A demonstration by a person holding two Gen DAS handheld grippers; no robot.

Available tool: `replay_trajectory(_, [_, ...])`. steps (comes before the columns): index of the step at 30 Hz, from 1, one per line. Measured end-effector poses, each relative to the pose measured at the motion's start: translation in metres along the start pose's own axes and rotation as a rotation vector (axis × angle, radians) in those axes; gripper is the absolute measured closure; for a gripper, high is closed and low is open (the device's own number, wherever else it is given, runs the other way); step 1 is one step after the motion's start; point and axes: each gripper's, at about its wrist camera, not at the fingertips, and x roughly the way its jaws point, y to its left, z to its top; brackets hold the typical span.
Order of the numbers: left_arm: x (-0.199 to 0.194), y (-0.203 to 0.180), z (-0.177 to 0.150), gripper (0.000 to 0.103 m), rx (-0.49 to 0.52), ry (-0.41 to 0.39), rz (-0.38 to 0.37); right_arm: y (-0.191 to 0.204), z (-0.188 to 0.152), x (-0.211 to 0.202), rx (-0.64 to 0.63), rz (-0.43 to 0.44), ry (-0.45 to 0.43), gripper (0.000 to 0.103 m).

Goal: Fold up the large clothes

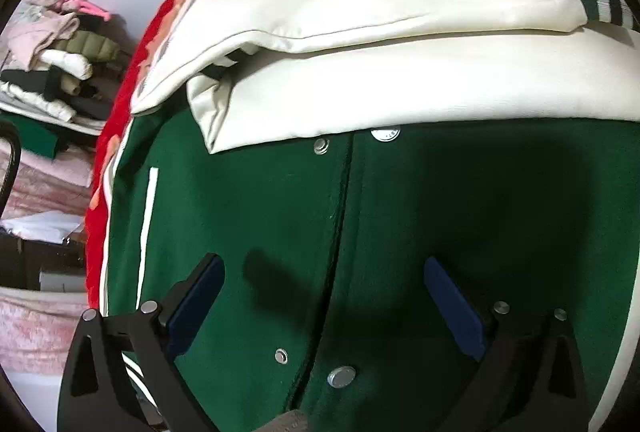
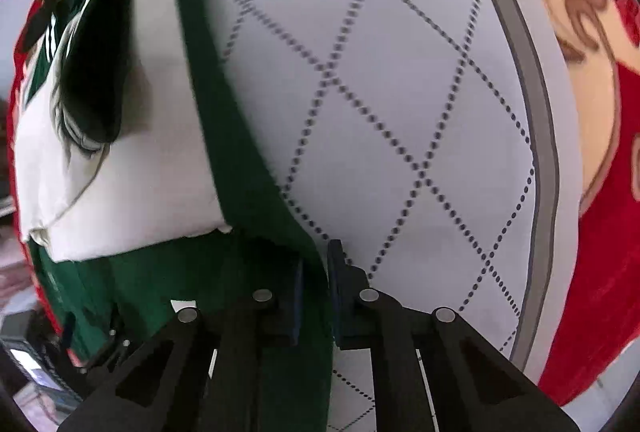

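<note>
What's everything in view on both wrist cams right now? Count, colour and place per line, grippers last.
varsity jacket: 1, green body, cream sleeves folded across it, lying front-up on the bed
snap buttons: at least 4 visible, silver, along the jacket's front opening
jacket edge: 1, green, running into the right gripper
quilted mat: 1, pale grey with dotted diamond lines and a grey border, under the jacket
blanket: 1, red with tan pattern, beneath the mat
clothes pile: 1, pinks, cream and olive, far left background
left gripper: 1, black with blue pads, open above the jacket front
right gripper: 1, black with blue pads, shut on the jacket edge
</note>
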Motion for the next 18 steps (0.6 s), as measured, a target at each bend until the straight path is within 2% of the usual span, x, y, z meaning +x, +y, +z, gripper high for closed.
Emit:
replay_trajectory(3, [-0.002, -0.005, 0.000, 0.000, -0.033, 0.011, 0.033, -0.002, 0.004, -0.005, -0.099, -0.021, 0.020, 0.091])
replay_trajectory(4, [-0.007, -0.010, 0.001, 0.000, -0.043, 0.015, 0.041, -0.001, 0.005, -0.006, -0.122, -0.020, 0.029, 0.087])
replay_trajectory(7, [-0.009, -0.001, 0.004, 0.000, -0.090, 0.027, 0.062, -0.001, 0.006, -0.018, -0.195, 0.056, 0.047, 0.087])
replay_trajectory(9, [-0.011, -0.001, 0.002, 0.000, -0.107, 0.038, 0.089, 0.001, 0.003, -0.009, -0.290, -0.012, 0.062, 0.086])
replay_trajectory(12, [-0.026, 0.001, -0.004, 0.000, -0.133, 0.060, 0.116, -0.006, 0.006, -0.008, -0.323, 0.043, 0.090, 0.085])
replay_trajectory(14, [-0.045, 0.001, -0.011, 0.000, -0.133, 0.044, 0.139, -0.013, 0.008, -0.026, -0.351, 0.082, 0.064, 0.074])
replay_trajectory(15, [-0.059, -0.003, -0.017, 0.000, -0.125, 0.036, 0.158, -0.018, 0.007, -0.036, -0.364, 0.098, 0.028, 0.059])
replay_trajectory(16, [-0.068, -0.006, -0.022, 0.000, -0.116, 0.029, 0.169, -0.026, 0.004, -0.050, -0.385, 0.128, -0.021, 0.034])
replay_trajectory(18, [-0.093, -0.020, -0.038, 0.000, -0.089, 0.015, 0.201, -0.042, -0.003, -0.071, -0.424, 0.179, -0.064, 0.009])
